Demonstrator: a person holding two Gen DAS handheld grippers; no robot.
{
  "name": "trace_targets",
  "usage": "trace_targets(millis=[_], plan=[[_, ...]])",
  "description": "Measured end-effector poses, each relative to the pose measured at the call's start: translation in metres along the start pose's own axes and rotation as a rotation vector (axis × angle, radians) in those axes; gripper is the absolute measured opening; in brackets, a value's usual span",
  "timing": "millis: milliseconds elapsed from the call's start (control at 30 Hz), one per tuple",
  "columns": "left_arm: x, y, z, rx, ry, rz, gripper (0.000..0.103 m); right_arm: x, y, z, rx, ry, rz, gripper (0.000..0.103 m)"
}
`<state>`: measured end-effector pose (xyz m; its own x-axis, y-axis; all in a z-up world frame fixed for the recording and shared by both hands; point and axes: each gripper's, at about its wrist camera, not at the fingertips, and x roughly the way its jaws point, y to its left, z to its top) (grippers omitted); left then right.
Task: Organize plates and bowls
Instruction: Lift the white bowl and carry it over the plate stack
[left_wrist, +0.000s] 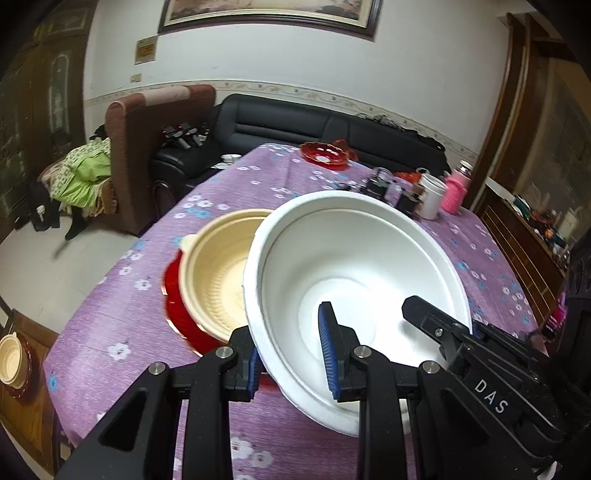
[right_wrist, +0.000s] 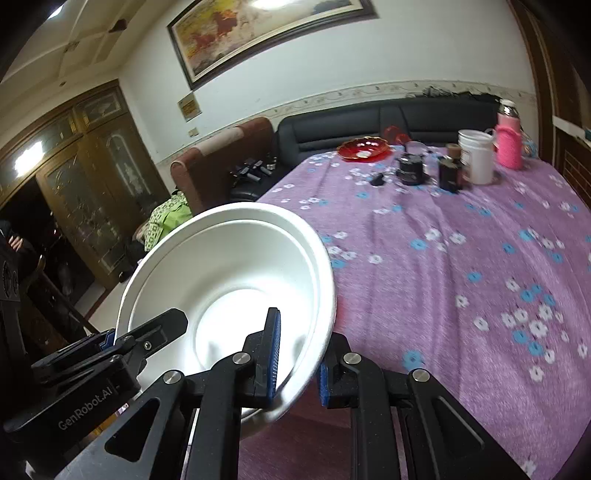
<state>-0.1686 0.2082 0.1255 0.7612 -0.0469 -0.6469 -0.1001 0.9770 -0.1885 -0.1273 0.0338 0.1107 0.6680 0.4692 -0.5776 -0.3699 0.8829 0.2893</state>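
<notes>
A large white bowl (left_wrist: 354, 258) hangs tilted above the purple flowered tablecloth (left_wrist: 110, 325), held by its rim from two sides. My left gripper (left_wrist: 290, 347) is shut on the bowl's near-left rim, one blue pad inside and one outside. In the right wrist view, my right gripper (right_wrist: 299, 354) is shut on the right rim of the same white bowl (right_wrist: 236, 258). The right gripper's finger (left_wrist: 424, 317) also shows inside the bowl in the left wrist view. Just left of the white bowl, a cream bowl (left_wrist: 218, 273) sits on a red plate (left_wrist: 177, 310).
A red glass dish (left_wrist: 324, 155) lies at the table's far edge. A white cup (left_wrist: 432, 195), a pink bottle (left_wrist: 456, 188) and dark jars (right_wrist: 410, 168) stand at the far right. Another cream bowl (left_wrist: 11, 358) rests on a low side table at left. Sofas stand behind.
</notes>
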Motion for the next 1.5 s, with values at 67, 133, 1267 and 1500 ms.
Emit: trace_targets(millis=[67, 133, 1267, 1500], plan=[[-0.001, 0.011, 0.004, -0.022, -0.004, 0.012, 0.025, 0.005, 0.010, 0.005, -0.024, -0.003, 0.004, 0.018], [-0.002, 0.020, 0.009, -0.035, -0.011, 0.019, 0.025, 0.010, 0.020, 0.011, -0.047, -0.007, 0.010, 0.018], [0.044, 0.041, 0.024, -0.013, -0.047, 0.309, 0.031, 0.086, 0.053, 0.025, -0.130, 0.037, 0.022, 0.019], [0.052, 0.042, 0.023, -0.009, -0.036, 0.314, 0.031, 0.091, 0.051, 0.023, -0.123, 0.040, 0.032, 0.019]])
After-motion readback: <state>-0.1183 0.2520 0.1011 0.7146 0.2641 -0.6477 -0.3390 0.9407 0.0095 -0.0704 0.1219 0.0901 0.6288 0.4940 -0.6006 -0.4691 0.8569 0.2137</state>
